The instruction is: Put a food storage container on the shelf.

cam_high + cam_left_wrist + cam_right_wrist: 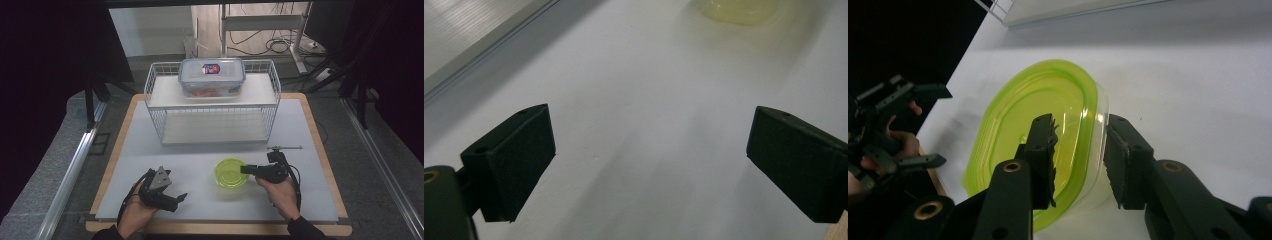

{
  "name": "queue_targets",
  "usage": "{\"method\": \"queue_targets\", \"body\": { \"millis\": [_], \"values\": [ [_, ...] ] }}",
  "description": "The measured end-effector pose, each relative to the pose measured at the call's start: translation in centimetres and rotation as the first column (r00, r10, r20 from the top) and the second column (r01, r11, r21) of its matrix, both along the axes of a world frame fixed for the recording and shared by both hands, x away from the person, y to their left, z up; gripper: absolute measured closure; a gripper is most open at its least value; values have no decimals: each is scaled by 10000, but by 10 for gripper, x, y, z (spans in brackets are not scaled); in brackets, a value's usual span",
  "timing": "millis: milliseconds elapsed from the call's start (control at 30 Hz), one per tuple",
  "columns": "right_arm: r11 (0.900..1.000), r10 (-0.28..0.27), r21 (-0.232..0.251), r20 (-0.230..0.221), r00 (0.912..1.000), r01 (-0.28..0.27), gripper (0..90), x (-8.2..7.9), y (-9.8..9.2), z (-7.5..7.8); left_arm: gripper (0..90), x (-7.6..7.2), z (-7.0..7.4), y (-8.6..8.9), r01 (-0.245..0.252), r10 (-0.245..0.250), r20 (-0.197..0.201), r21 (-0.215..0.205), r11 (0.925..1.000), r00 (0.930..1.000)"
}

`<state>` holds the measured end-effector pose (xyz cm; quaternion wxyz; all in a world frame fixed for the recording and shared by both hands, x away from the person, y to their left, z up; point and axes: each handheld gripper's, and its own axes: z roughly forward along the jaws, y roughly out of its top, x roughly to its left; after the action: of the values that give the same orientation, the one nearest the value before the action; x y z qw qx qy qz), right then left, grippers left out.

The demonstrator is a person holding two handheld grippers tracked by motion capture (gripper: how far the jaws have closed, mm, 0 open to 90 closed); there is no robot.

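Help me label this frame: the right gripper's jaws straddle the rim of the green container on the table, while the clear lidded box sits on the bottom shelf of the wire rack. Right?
Not quite: the clear lidded box sits on the top shelf of the wire rack, as the high view shows. The rest holds: the right gripper's jaws straddle the rim of the green container on the table.

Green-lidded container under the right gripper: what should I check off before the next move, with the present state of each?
1. Right gripper straddles the rim of the green-lidded container, one jaw over the lid, one outside the clear wall: ok.
2. Pads pressing on the rim: cannot tell; a gap seems to remain.
3. Container sits flat on the table: ok.
4. Left gripper stands apart from the container, jaws wide with nothing between them: ok.
5. Wire rack lower shelf free, with the blue-lidded box on the upper one: ok.
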<state>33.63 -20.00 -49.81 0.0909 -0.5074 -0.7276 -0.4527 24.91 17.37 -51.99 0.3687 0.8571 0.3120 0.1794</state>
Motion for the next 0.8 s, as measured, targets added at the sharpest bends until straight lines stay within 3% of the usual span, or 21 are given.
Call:
{"method": "queue_targets", "body": {
  "millis": [133,167,200,300,433,800],
  "values": [
    [9986,-158,498,-393,9991,178,703,5,-2,-4,54,0,0,0,7,-7,13,-1,10000,10000],
    [9981,-203,568,-411,9989,226,771,6,-3,-4,54,0,0,0,10,-10,4,12,10000,10000],
    [9988,-294,370,-350,9990,306,772,7,-3,-4,54,0,0,0,11,-11,0,26,10000,10000],
    [9985,-235,486,-388,9990,253,780,9,-2,-5,54,0,0,0,20,-20,10,26,10000,10000],
    [9996,-161,223,-158,9997,165,779,10,2,-3,54,0,0,-1,41,-41,-3,51,10000,10000],
    [9995,84,321,-363,9993,-73,796,16,4,-3,54,0,0,-1,42,-43,17,63,10000,10000]
  ]
}}
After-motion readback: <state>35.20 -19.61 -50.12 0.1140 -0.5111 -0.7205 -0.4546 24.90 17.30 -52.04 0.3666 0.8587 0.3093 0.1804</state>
